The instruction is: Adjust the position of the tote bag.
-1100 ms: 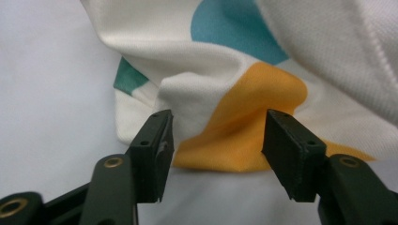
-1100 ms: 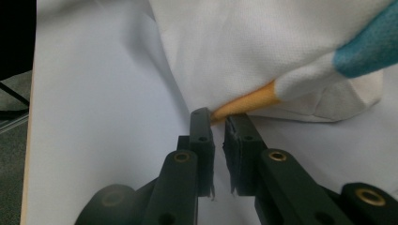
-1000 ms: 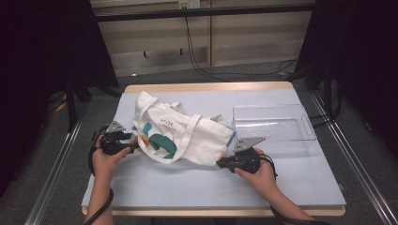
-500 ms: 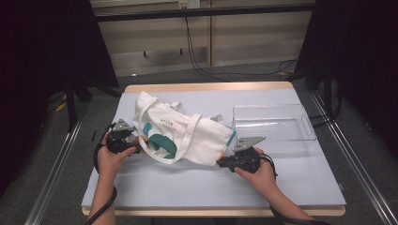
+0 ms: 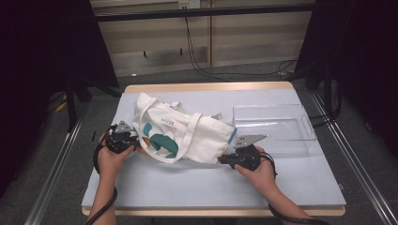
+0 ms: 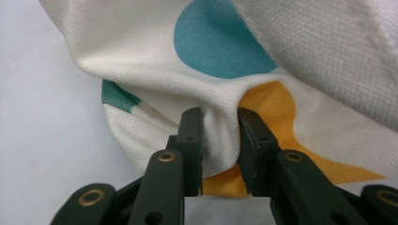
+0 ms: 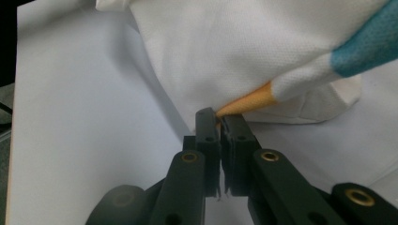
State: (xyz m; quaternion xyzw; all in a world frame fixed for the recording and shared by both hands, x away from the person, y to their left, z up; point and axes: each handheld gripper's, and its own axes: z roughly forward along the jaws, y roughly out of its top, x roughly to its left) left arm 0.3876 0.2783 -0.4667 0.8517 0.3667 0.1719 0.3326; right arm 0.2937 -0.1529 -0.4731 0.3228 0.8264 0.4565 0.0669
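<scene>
Room: dark curtains left and right, pale panelled back wall (image 5: 197, 37) with black cables trailing to a grey floor; metal rails flank the wood-edged table with pale blue-grey top (image 5: 187, 183). Clear rectangular plastic tray (image 5: 274, 126) at the table's right rear, just beside the bag's right end. Cream canvas tote bag with teal and orange printed shapes (image 5: 183, 133) lies crumpled across the table's middle, handles draped over it, stretched between both grippers. Left gripper (image 5: 133, 143) at the bag's left lower edge; its jaws have just been closing and now pinch a bunched fold of the fabric (image 6: 220, 136) where white meets orange. Right gripper (image 5: 220, 160) at the bag's right lower corner; jaws clenched nearly together on the thin orange-tipped corner (image 7: 218, 115).
</scene>
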